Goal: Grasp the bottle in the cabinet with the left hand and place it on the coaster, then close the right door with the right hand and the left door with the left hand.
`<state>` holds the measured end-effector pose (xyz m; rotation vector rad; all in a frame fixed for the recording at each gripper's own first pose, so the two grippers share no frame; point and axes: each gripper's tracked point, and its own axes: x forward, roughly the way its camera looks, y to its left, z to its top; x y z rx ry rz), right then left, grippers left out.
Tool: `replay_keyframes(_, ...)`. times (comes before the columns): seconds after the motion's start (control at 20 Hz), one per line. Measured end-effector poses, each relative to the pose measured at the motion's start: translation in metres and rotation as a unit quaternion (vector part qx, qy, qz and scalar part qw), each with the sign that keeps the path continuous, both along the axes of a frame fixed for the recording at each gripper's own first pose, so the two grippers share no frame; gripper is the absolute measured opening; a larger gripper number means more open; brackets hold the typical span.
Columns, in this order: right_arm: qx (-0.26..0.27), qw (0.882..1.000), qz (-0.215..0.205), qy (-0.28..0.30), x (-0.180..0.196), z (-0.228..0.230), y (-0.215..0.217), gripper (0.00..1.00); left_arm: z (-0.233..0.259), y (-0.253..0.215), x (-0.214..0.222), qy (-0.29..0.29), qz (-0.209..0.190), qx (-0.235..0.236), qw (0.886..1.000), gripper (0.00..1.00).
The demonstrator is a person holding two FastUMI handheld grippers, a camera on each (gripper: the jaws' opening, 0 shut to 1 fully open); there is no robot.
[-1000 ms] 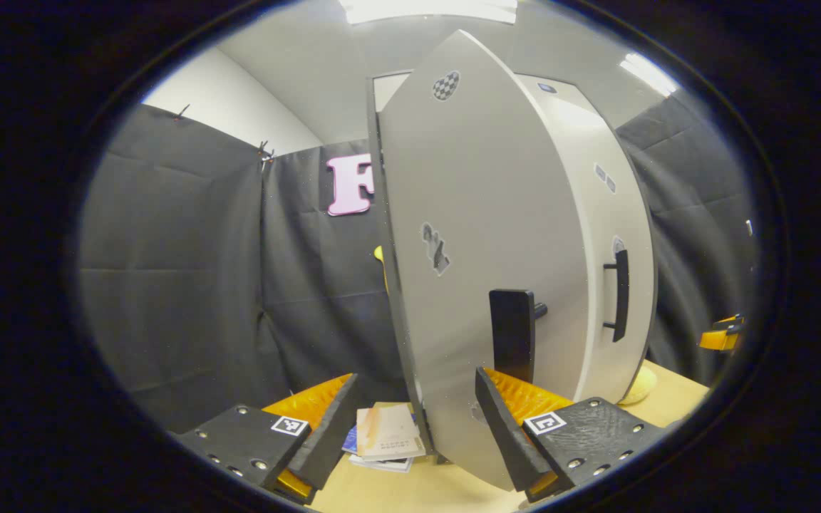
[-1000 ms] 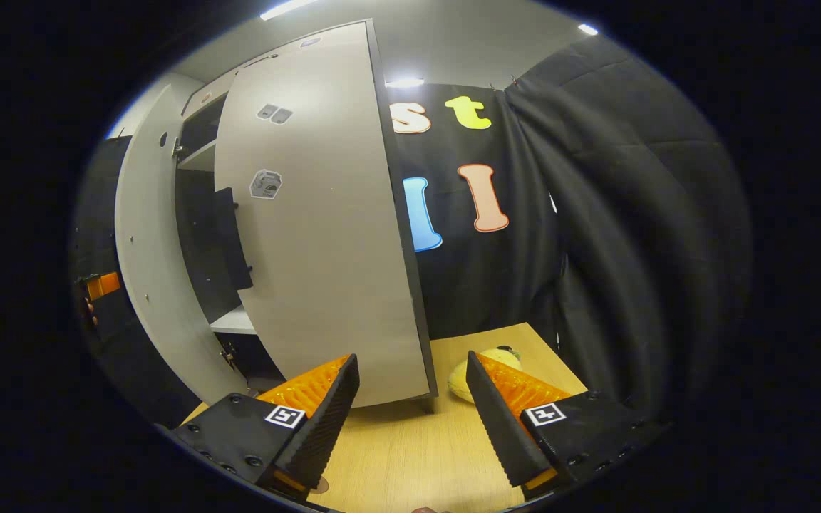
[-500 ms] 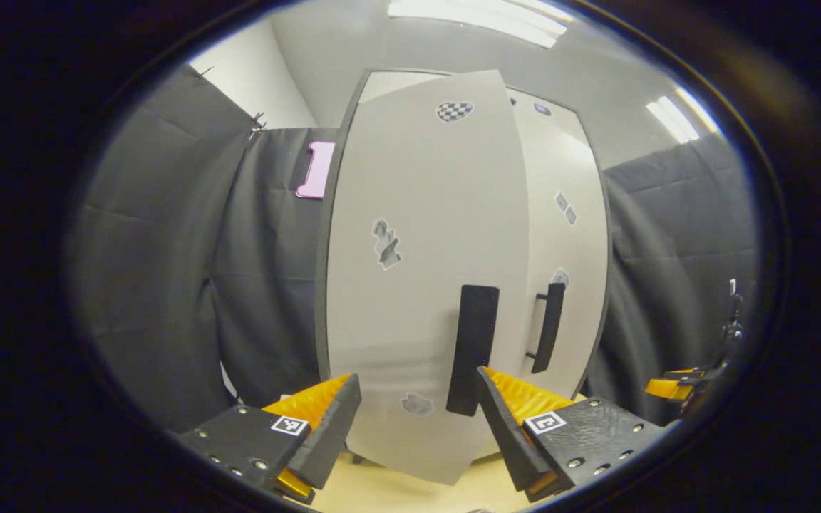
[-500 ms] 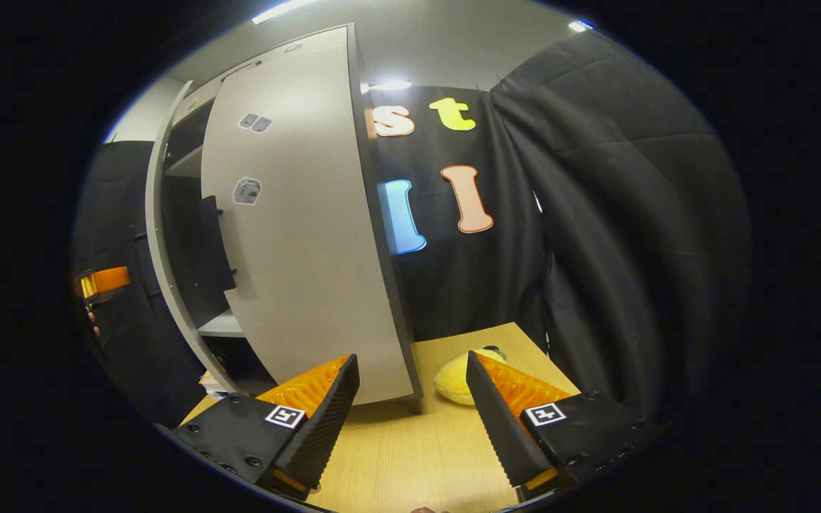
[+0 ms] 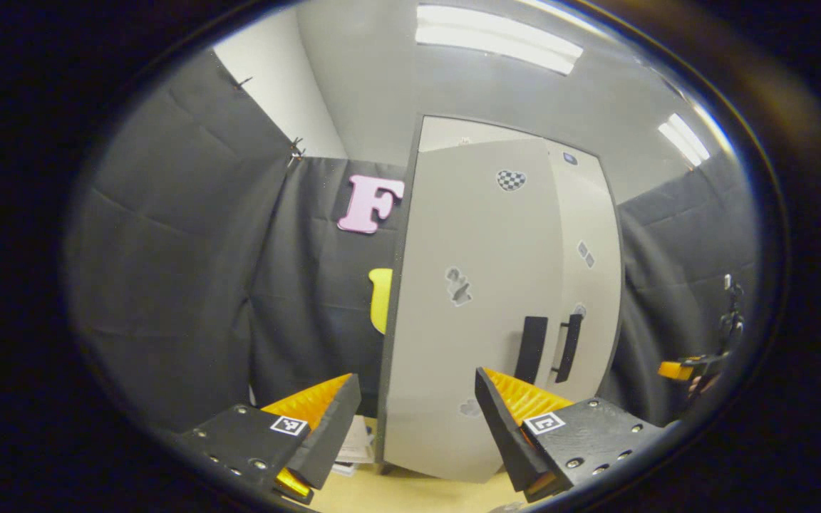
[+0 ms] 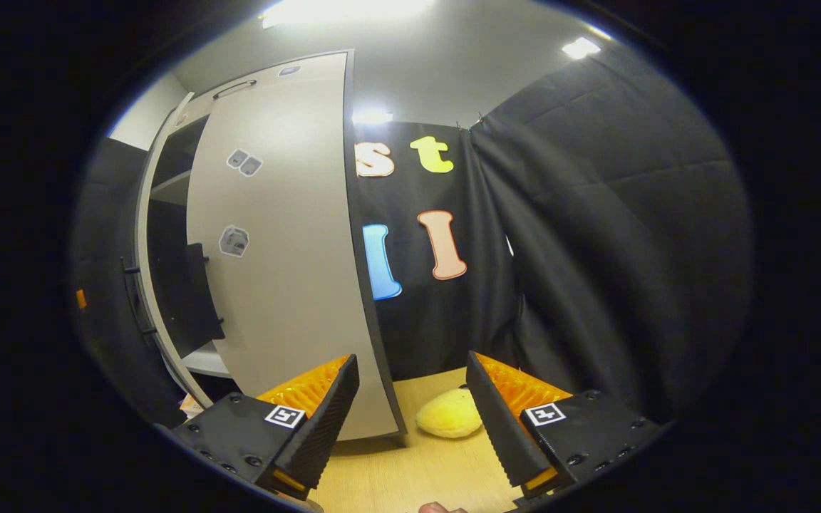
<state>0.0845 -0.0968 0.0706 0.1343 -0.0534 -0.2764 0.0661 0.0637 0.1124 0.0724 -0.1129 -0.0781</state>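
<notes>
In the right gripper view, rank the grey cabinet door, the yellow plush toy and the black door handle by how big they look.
1. Grey flat cabinet door, by far the largest.
2. Black bar-shaped door handle.
3. Yellow rounded plush toy, partly hidden by the tongs.

The handle and the toy are close, so their order is unsure.

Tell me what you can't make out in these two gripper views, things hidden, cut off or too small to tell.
- Cabinet inside, right gripper view: the right door covers most of it; the gap left is dark.
- Yellow soft thing on the table: its shape is partly behind the right gripper.
- Papers, left gripper view: cut off by a finger of the left gripper and the left door.
- Door stickers: too small to tell.
</notes>
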Motion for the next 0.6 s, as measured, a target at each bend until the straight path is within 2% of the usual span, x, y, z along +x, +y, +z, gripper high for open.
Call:
replay_keyframes(0.15,-0.013,1.0,0.022,0.004,0.003,0.011,0.015,0.96,0.01,0.016,-0.005,-0.019,0.028,0.014,0.999,0.99)
replay_keyframes(0.3,-0.016,0.999,0.042,0.01,0.005,0.022,0.03,0.96,0.015,0.019,-0.005,-0.033,0.041,0.0,0.999,0.99)
replay_keyframes(0.35,-0.017,0.999,0.047,0.008,0.006,0.025,0.037,0.96,0.016,0.018,-0.006,-0.034,0.039,-0.004,0.999,1.0)
replay_keyframes(0.45,-0.021,0.999,0.051,0.001,0.01,0.032,0.046,0.96,0.013,0.019,-0.007,-0.025,0.036,0.002,0.999,0.93)
replay_keyframes(0.5,-0.024,0.998,0.051,0.001,0.012,0.032,0.05,0.96,0.009,0.018,-0.006,-0.015,0.031,0.011,0.999,0.99)
replay_keyframes(0.55,-0.024,0.998,0.055,0.006,0.015,0.03,0.057,0.92,0.005,0.015,-0.007,-0.004,0.021,0.017,1.0,0.99)
replay_keyframes(0.6,-0.022,0.998,0.06,0.017,0.016,0.025,0.065,0.92,0.001,0.014,-0.008,0.006,0.012,0.017,1.0,1.0)
